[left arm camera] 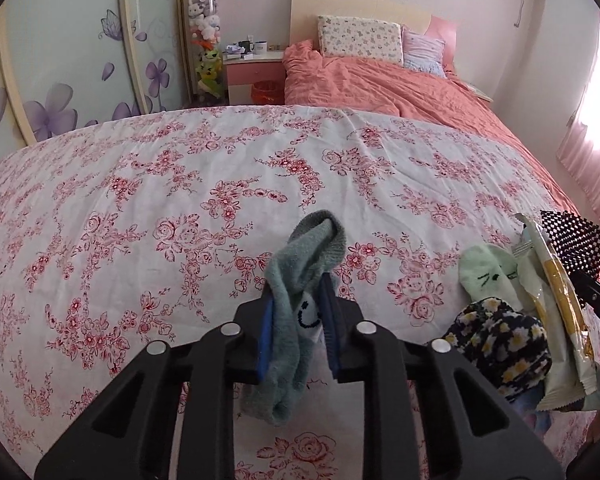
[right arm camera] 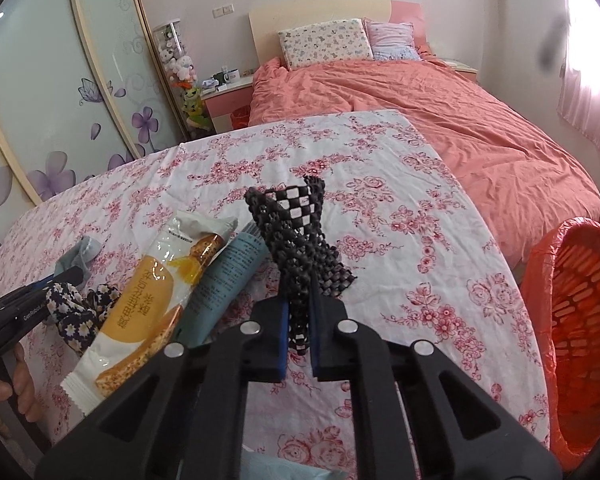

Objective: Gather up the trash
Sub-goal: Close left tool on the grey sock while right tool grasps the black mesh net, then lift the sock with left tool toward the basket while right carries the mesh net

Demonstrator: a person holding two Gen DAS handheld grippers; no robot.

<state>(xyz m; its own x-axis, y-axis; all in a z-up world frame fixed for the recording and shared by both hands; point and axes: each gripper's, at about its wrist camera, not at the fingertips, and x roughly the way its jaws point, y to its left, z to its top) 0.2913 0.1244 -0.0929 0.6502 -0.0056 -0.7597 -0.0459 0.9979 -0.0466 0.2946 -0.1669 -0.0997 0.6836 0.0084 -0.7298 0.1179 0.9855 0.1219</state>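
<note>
My left gripper (left arm camera: pixel 298 312) is shut on a grey-green sock with a smiley face (left arm camera: pixel 300 304) and holds it above the floral tablecloth (left arm camera: pixel 140 200). My right gripper (right arm camera: pixel 299 320) is shut on a black-and-white checkered sock (right arm camera: pixel 304 236), lifted over the table. A yellow-and-white snack wrapper (right arm camera: pixel 140 308) and a teal tube (right arm camera: pixel 224 280) lie left of the right gripper. The snack wrapper also shows in the left wrist view (left arm camera: pixel 560 320). An orange-lined trash basket (right arm camera: pixel 580 320) stands at the table's right edge.
A daisy-print dark sock (left arm camera: pixel 500 344) and a pale green sock (left arm camera: pixel 488 276) lie on the table's right part. A bed with a coral duvet (left arm camera: pixel 400 84) is behind the table. A wardrobe with purple flowers (left arm camera: pixel 60 80) is at left, a nightstand (left arm camera: pixel 252 68) beside the bed.
</note>
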